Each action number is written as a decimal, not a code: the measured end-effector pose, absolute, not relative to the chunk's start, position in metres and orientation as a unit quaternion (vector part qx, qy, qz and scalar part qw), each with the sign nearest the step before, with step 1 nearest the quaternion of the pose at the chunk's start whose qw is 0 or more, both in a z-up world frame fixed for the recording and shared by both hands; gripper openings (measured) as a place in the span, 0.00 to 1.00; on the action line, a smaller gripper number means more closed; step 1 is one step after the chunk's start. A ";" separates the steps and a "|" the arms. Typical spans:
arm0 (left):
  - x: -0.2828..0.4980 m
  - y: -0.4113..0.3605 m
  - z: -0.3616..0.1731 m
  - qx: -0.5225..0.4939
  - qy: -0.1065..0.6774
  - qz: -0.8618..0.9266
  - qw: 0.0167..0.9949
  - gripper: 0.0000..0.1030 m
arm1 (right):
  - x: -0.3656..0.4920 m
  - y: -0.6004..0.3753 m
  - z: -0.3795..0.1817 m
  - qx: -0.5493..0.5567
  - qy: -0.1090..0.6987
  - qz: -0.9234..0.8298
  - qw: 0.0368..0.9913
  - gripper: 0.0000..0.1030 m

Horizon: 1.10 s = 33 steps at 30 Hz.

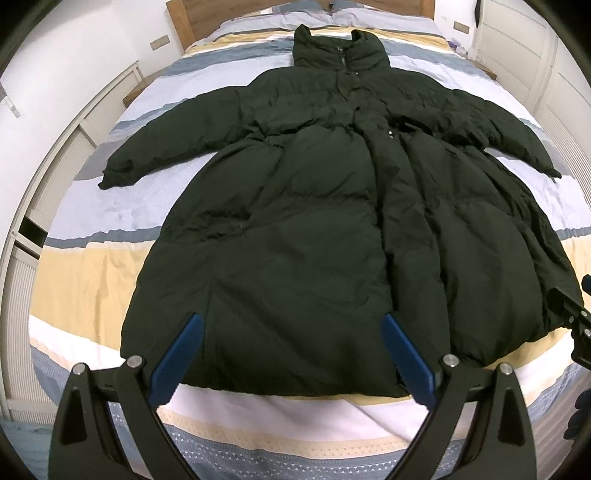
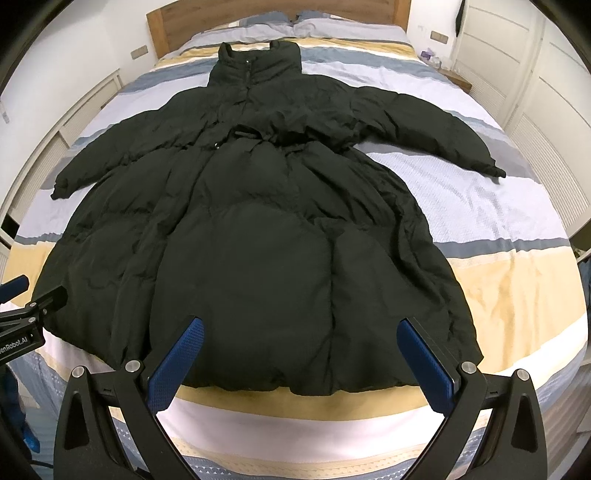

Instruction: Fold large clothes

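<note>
A long dark puffer coat [image 1: 295,229] lies flat and front-up on the bed [image 1: 74,280], which is covered by a striped duvet in blue, grey, cream and yellow bands. The collar [image 1: 341,48] points toward the wooden headboard [image 1: 188,22]; the hem faces the foot of the bed, nearest the two grippers. Both sleeves are spread outward: the left sleeve [image 1: 162,144] extends toward the left edge of the bed, the right sleeve [image 2: 443,136] toward the right edge. The front closure runs down the middle of the coat, with a gathered waist seam across it.

The left gripper [image 1: 291,321] is positioned over the hem on the left half of the coat. Its jaws are spread wide, with nothing between them. Whether the blue fingertips [image 1: 194,325] touch the fabric cannot be told.

The right gripper [image 2: 301,326] is positioned over the hem on the right half of the coat. Its jaws are likewise spread wide and hold nothing. Its blue fingertips [image 2: 406,330] appear over the fabric near the hem.

Each gripper is partly visible at the edge of the other's view. White cabinet doors [image 2: 517,48] stand along the right side of the room.
</note>
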State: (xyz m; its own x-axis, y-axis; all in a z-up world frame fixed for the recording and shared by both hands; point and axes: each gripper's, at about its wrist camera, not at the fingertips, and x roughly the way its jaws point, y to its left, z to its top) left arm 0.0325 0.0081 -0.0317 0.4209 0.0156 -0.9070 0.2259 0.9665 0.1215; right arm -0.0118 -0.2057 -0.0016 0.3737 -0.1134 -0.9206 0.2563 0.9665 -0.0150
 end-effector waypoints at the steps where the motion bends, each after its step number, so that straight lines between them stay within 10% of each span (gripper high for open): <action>1: 0.035 0.009 -0.033 0.113 0.536 -0.065 0.834 0.95 | -0.010 -0.205 -0.003 0.066 0.550 -0.113 0.825 0.99; 33: 0.202 0.016 -0.039 0.095 0.543 -0.176 0.815 0.95 | 0.104 -0.288 0.007 0.212 0.500 -0.218 0.811 0.99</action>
State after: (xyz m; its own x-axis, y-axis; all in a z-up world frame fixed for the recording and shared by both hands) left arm 0.2020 0.0159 -0.0391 0.3480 -0.1835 -0.9194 0.3896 0.9203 -0.0362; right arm 0.1042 -0.2881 0.0072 0.4059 -0.1423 -0.9028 0.5650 0.8155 0.1254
